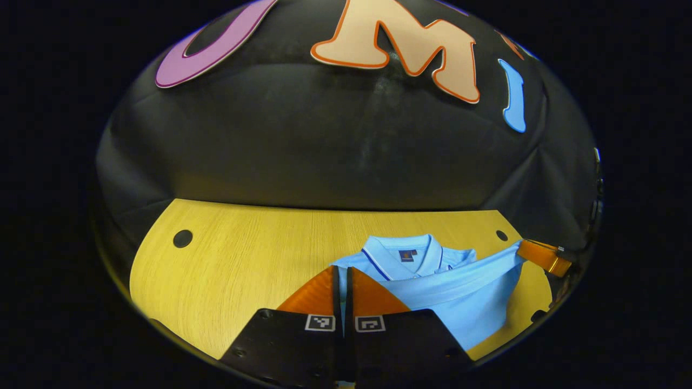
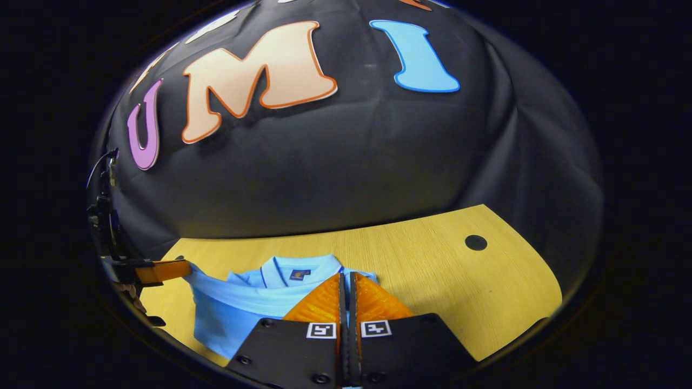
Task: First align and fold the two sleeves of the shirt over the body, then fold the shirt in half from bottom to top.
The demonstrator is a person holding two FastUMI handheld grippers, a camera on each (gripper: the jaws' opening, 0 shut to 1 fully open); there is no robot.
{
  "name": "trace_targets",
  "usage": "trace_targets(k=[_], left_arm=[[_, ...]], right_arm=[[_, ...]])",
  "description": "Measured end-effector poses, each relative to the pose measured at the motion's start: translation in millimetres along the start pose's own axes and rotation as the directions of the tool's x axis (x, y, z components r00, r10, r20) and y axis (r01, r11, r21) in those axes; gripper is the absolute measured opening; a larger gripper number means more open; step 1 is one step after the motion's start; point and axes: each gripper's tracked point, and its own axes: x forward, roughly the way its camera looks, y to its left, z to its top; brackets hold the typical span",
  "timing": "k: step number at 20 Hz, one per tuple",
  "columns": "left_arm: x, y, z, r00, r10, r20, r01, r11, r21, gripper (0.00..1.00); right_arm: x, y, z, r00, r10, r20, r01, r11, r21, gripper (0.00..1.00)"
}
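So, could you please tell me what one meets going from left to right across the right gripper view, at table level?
The left gripper pinching the shirt's edge → the light blue shirt → its collar → the right gripper, fingers closed on the shirt → the bare wooden table → a round dark hole.

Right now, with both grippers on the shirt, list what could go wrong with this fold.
1. Uneven lift: the left gripper and the right gripper each seem shut on the shirt hem. If one leads, the edge may land askew of the collar.
2. Slip: the thin cloth could slide from the narrow pinch, dropping a corner.
3. Drag: the shirt may shift on the smooth table, and the folded sleeves may come loose.
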Motion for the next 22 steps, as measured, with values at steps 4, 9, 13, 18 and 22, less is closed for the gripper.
trace_targets(k=[4,9,13,18,22], left_arm=[[35,8,-19,0.999,0.024,-0.027,-0.023,0.999,0.023,0.00],[33,4,-5,0.999,-0.012,0.050,0.014,0.999,-0.039,0.38],[-9,0,24,0.985,0.015,0.173,-0.015,1.000,-0.005,0.96],[-95,-24,59,0.952,0.033,0.304,-0.045,0.998,0.035,0.96],[-168,-50,79,0.911,0.028,0.412,-0.062,0.996,0.070,0.96]], right_arm=[[33,-7,-15,0.998,-0.055,-0.022,0.054,0.998,-0.028,0.02],[26,2,-10,0.998,-0.065,0.019,0.067,0.995,-0.069,0.35],[-16,12,30,0.987,-0.050,0.154,0.066,0.993,-0.099,0.99],[-99,18,71,0.958,-0.017,0.286,0.055,0.991,-0.125,0.99],[-168,17,96,0.936,0.015,0.351,0.027,0.993,-0.114,0.99]])
